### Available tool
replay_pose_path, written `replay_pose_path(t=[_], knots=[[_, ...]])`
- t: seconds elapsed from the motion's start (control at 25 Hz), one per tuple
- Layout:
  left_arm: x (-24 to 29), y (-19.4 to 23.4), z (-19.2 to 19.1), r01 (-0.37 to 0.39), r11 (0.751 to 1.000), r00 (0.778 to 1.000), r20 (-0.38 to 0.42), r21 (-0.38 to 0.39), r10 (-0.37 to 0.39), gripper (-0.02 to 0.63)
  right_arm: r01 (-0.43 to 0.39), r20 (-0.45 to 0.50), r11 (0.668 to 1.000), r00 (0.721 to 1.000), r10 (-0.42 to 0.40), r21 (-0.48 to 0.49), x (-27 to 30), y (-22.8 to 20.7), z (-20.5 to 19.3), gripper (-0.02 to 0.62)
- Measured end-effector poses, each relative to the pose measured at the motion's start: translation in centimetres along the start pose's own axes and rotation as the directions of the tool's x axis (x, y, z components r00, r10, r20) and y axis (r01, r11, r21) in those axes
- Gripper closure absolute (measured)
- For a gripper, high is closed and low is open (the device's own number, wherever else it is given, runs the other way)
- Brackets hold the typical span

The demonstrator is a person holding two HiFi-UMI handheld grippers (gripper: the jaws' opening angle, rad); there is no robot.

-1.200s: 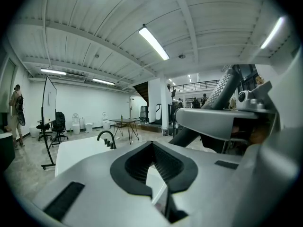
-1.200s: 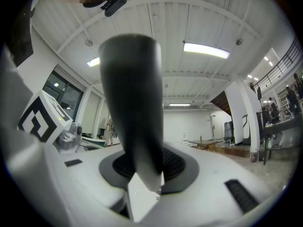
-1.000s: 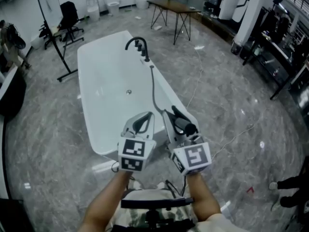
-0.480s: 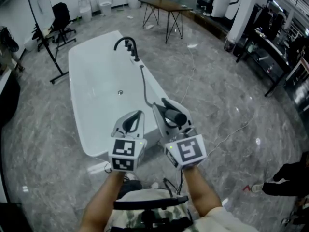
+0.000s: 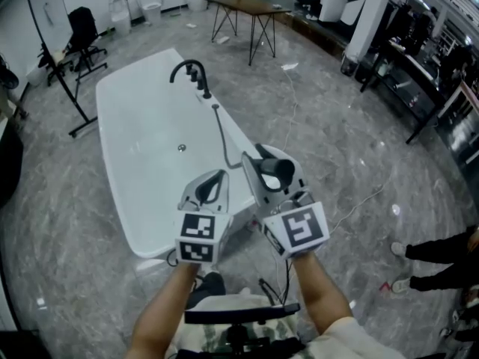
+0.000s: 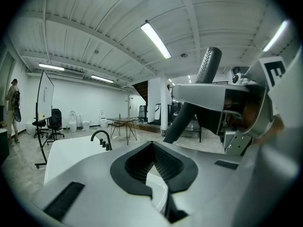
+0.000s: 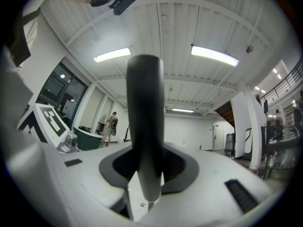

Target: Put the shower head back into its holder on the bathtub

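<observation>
Two grippers: right gripper (image 5: 267, 167) clamps the shower head (image 7: 144, 126) by its handle; left gripper (image 5: 212, 189) closed, empty.
Likely rigid, smooth, light; trailing hose (image 5: 221, 137) tugs — hold mid-handle.

The hose (image 5: 222, 137) is lost behind the right tongs (image 5: 263, 163). Together with the left tongs (image 5: 212, 183), they cover the 5 o'clock end of the tub (image 5: 135, 148). The holder is too small to pick out. In the right gripper view, the lower end of the shower head (image 7: 144, 126) is buried between the jaws. At 4 o'clock in the head view, the edge cuts off a person (image 5: 434, 264), leaving only legs.
</observation>
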State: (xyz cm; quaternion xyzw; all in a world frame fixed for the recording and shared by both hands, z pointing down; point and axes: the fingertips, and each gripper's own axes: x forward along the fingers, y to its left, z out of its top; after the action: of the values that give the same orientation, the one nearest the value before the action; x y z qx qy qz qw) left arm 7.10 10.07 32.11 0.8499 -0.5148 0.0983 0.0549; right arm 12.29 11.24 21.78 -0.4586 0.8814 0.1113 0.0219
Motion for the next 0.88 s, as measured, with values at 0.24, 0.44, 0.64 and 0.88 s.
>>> replay_pose_path(t=[0.24, 0.44, 0.64, 0.88], knots=[[3.4, 3.7, 0.8, 0.038, 0.999, 0.999, 0.008, -0.004, -0.038, 0.598, 0.022, 0.0, 0.999, 1.0, -0.022, -0.036, 4.8, -1.4, 0.2, 0.483], [4.6, 6.2, 1.4, 0.055, 0.998, 0.998, 0.004, -0.006, -0.055, 0.598, 0.025, 0.004, 0.998, 1.0, -0.025, -0.051, 8.3, -2.2, 1.0, 0.483], [5.3, 8.7, 1.7, 0.064, 0.998, 0.998, 0.004, -0.016, -0.064, 0.598, 0.014, 0.032, 0.997, 0.999, -0.011, -0.076, 11.7, -3.0, 3.5, 0.483], [6.3, 11.9, 3.2, 0.083, 0.996, 0.996, 0.025, -0.008, -0.083, 0.598, 0.035, 0.069, 0.992, 0.997, -0.026, -0.124, 15.7, -4.4, 6.8, 0.483]])
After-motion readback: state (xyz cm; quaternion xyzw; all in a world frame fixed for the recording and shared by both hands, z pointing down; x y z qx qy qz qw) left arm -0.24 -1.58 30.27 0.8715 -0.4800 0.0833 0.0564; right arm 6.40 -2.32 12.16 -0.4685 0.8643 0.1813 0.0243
